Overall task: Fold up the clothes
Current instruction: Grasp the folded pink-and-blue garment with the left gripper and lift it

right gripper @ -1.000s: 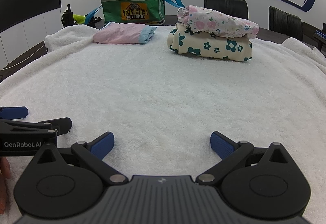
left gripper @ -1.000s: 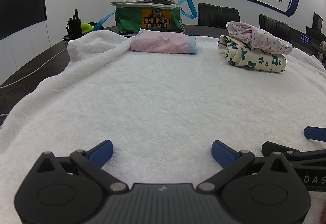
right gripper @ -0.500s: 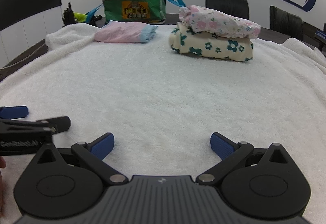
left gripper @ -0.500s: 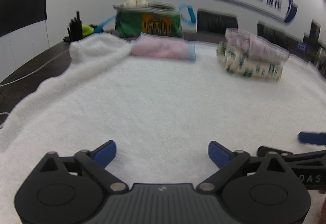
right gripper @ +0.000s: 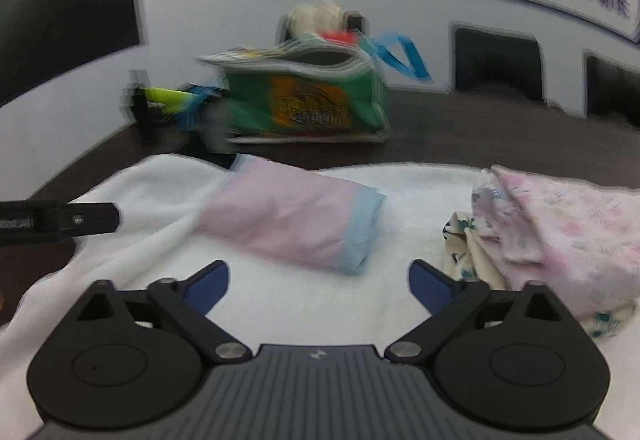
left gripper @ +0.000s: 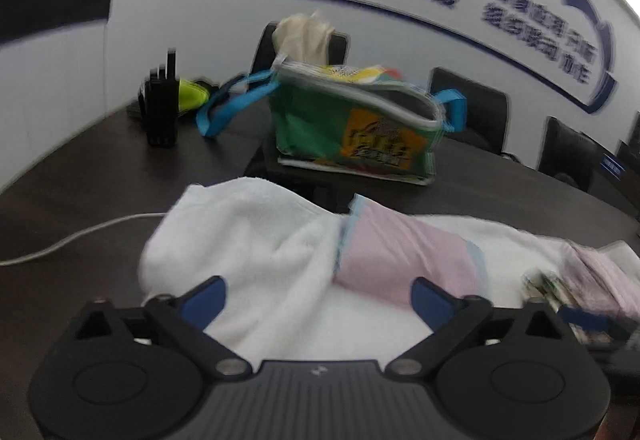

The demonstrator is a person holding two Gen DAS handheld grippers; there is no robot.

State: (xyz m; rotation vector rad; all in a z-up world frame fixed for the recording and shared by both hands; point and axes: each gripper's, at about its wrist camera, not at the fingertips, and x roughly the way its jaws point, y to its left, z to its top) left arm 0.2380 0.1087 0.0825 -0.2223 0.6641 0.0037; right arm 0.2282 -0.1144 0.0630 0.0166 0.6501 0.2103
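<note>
A folded pink garment with pale blue trim [left gripper: 400,256] [right gripper: 288,220] lies on the white towel [left gripper: 248,240] [right gripper: 160,191], close ahead of both grippers. To its right sits a stack of folded floral clothes [right gripper: 560,224] [left gripper: 592,280]. A green bag [left gripper: 352,131] [right gripper: 308,107] holding more cloth stands on the dark table behind. My left gripper [left gripper: 316,292] hangs over the towel's far left corner, its jaws wide and closing on nothing. My right gripper [right gripper: 319,272] hovers just before the pink garment, its jaws also wide, closing and empty. Both views are motion-blurred.
The dark table [left gripper: 100,191] shows beyond the towel's edge, with a black radio [left gripper: 160,111], a yellow-green item and a white cable [left gripper: 60,244]. Black chairs [right gripper: 496,59] stand against the white wall. One finger of the left gripper [right gripper: 80,220] juts in at the right view's left.
Both grippers have swept forward and upward across the towel, from its near part to just short of the folded clothes. The bag and garments now loom much larger.
</note>
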